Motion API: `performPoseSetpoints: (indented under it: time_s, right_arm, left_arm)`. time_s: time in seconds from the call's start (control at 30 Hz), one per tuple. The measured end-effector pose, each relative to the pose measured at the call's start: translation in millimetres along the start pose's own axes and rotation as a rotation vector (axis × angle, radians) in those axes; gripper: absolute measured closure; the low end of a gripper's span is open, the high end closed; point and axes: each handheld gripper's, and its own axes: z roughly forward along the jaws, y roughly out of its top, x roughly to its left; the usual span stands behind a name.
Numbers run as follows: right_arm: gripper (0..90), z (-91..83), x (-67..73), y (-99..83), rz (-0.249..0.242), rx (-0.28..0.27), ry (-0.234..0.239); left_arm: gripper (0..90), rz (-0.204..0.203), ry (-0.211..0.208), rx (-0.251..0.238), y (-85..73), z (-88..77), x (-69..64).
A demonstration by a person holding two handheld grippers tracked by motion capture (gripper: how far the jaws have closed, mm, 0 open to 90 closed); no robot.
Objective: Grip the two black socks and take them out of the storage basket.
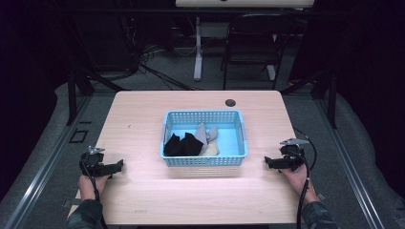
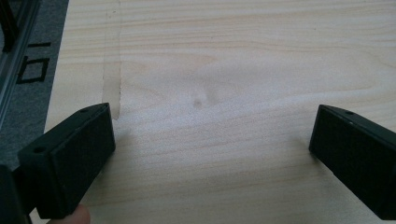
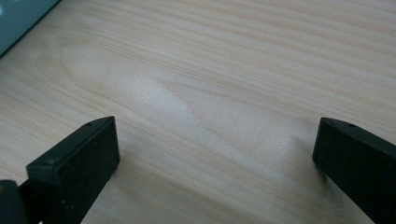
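One blue basket [image 1: 205, 160] is set at the tabletop's [image 1: 143, 200] middle, holding one black cloth [image 1: 183, 145] and one grey cloth [image 1: 205, 135]. The left gripper [image 1: 118, 166] is held near the left edge and the right gripper [image 1: 268, 162] near the right edge, both spread wide and empty. Bare wood is left between each gripper and the basket.

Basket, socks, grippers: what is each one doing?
Basket: upright on the table, socks inside.
Black socks: crumpled in the basket.
Grey socks: crumpled beside the black ones.
Left gripper: open, empty.
Right gripper: open, empty.
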Motion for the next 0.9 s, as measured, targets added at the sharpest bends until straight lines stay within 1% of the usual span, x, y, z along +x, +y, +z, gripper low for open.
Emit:
performPoseSetpoints:
  time_s: [0.27,0.4,0.5,0.53,0.57,0.63,0.7,0.73,0.77,0.8,0.83,0.87,0.9]
  right_arm:
    - [0.0,0.1,0.2,-0.2,0.001,-0.003,0.000]
    - [0.1,0.0,0.3,-0.1,0.000,-0.001,0.001]
    - [0.2,0.1,0.4,-0.2,0.001,-0.004,-0.001]
    - [0.2,0.0,0.4,-0.2,0.001,-0.003,0.000]
    - [0.2,0.0,0.4,-0.2,0.001,-0.003,0.000]
    - [0.3,0.1,0.3,-0.2,0.000,-0.004,0.001]
    - [0.3,0.2,0.0,0.1,-0.004,-0.002,0.007]
    - [0.3,0.2,-0.1,0.3,-0.005,-0.001,0.008]
    - [0.3,0.4,-0.1,0.5,-0.006,-0.001,0.009]
    - [0.4,0.2,0.1,0.4,-0.004,0.001,0.009]
    - [0.6,0.2,0.1,0.3,-0.005,-0.002,0.008]
    - [1.0,0.1,0.5,-0.1,-0.003,-0.006,0.005]
    - [1.0,0.1,0.5,-0.1,-0.003,-0.006,0.005]
  left_arm:
    - [0.2,-0.004,0.004,-0.001,-0.4,-0.3,-0.5]
    - [0.3,0.005,-0.002,0.003,-0.2,-0.7,1.2]
    - [0.3,0.005,-0.005,0.015,1.2,-0.7,1.3]
    - [0.3,0.012,-0.009,0.034,3.1,-1.1,1.5]
    - [0.2,0.012,-0.009,0.034,3.1,-1.1,1.5]
    - [0.3,0.014,-0.012,0.065,5.8,-1.9,1.1]
    - [0.3,0.016,-0.014,0.081,7.0,-2.5,0.7]
    - [0.2,0.019,-0.028,0.090,9.0,-4.1,1.3]
    - [0.1,0.012,-0.023,0.086,10.6,-6.2,1.4]
    - [0.2,0.008,-0.028,0.081,12.0,-7.5,1.6]
    - [0.1,0.015,-0.032,0.081,13.9,-9.5,1.0]
    - [0.1,0.019,-0.041,0.102,17.2,-11.0,-0.4]
    - [0.1,0.019,-0.041,0.102,17.2,-11.0,-0.4]
